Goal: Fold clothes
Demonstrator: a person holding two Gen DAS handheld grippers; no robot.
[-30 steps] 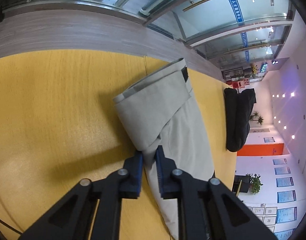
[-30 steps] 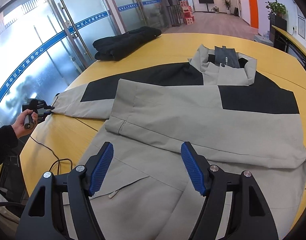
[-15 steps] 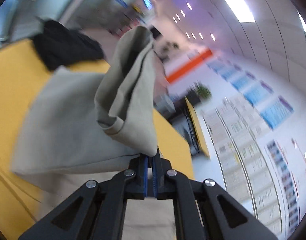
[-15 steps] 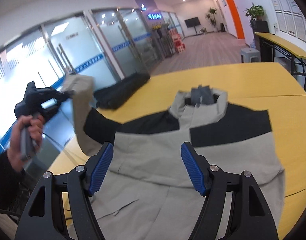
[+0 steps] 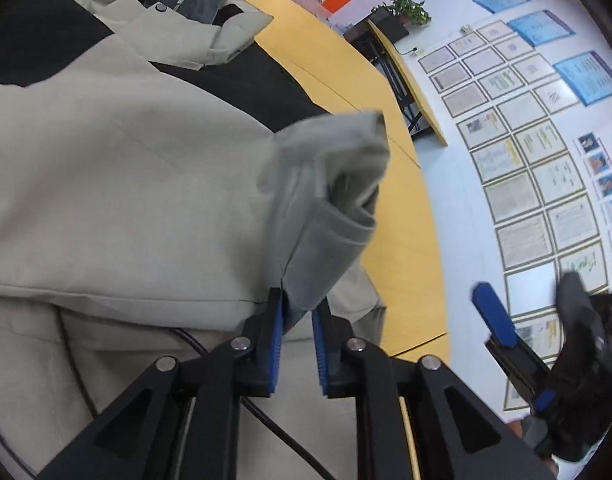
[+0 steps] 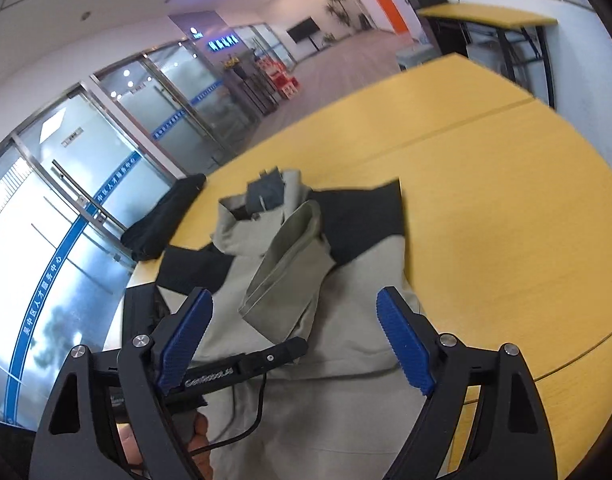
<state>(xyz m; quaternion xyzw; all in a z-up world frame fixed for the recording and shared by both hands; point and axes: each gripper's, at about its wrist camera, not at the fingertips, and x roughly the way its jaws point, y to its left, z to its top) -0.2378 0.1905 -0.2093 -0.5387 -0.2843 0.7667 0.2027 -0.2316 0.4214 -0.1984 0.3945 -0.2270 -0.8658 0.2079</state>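
A beige and black jacket [image 5: 125, 180] lies spread on the yellow table [image 5: 406, 240], collar [image 5: 177, 20] at the far end. My left gripper [image 5: 297, 320] is shut on the beige sleeve cuff [image 5: 326, 208], the cloth standing up from between jaws that sit slightly apart. In the right wrist view the left gripper [image 6: 301, 346] holds that sleeve cuff [image 6: 289, 264] over the jacket [image 6: 346, 360] body. My right gripper [image 6: 293, 300] hovers open above the jacket's lower part, nothing between its fingers. It also shows at the right of the left wrist view as the right gripper [image 5: 526, 300].
A folded black garment [image 6: 161, 220] lies at the table's [image 6: 506, 220] far left edge. A hand [image 6: 197, 440] and a black cable [image 6: 249, 420] are over the jacket hem. Glass doors stand to the left, a side desk [image 6: 486, 20] by the wall.
My left gripper has lifted the sleeve from the table's left side and swung it across over the jacket body; its jaws now stand wider. The right gripper has stayed open and tilted upward.
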